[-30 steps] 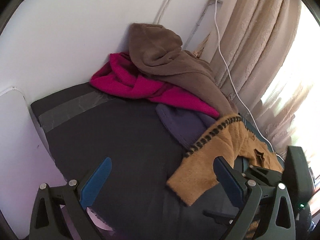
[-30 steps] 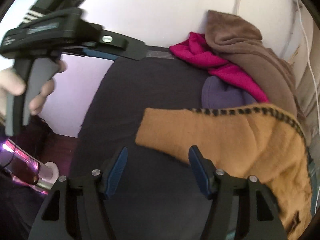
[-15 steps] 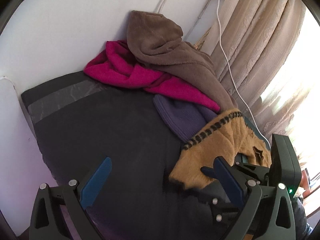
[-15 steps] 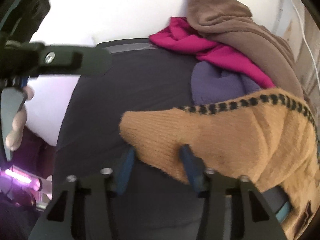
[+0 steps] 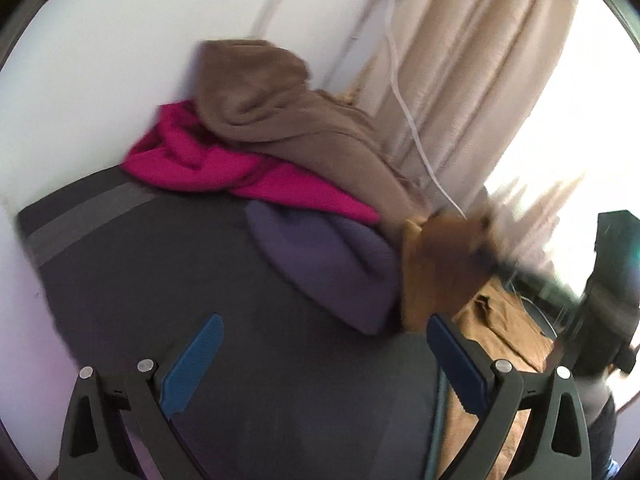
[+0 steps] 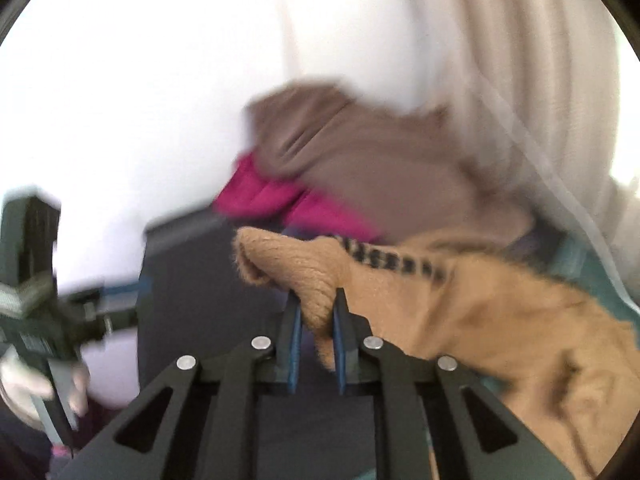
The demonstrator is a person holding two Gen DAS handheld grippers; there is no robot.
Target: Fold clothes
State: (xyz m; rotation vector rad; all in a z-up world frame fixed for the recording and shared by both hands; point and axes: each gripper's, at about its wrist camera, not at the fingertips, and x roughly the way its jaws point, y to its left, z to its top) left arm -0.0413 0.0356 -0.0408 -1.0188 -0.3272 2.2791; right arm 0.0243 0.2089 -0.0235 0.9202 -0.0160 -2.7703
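Looking along the left gripper (image 5: 322,364), the left wrist view shows its two blue-padded fingers spread wide with nothing between them, above a dark grey padded surface (image 5: 168,280). At twelve o'clock a fuzzy brown hooded garment (image 5: 280,112) leans against the white wall (image 5: 120,40), lying over a bright magenta knit garment (image 5: 224,164). Just below these, near the centre, sits a rounded purple-grey knit piece (image 5: 328,260). At three o'clock the mustard-yellow knit sweater (image 5: 436,264) appears blurred and lifted, with the dark right gripper (image 5: 500,266) beside it. Beige curtains (image 5: 480,60) and a white cable (image 5: 408,112) fill the two o'clock area.

In the right wrist view, the right gripper (image 6: 316,320) has just been closing and now pinches a fold of the mustard-yellow knit sweater (image 6: 480,312) between its blue pads at centre; the sweater trails off toward four o'clock. The brown and magenta garments lie blurred at twelve o'clock. At nine o'clock a hand (image 6: 24,380) holds the left gripper's handle.
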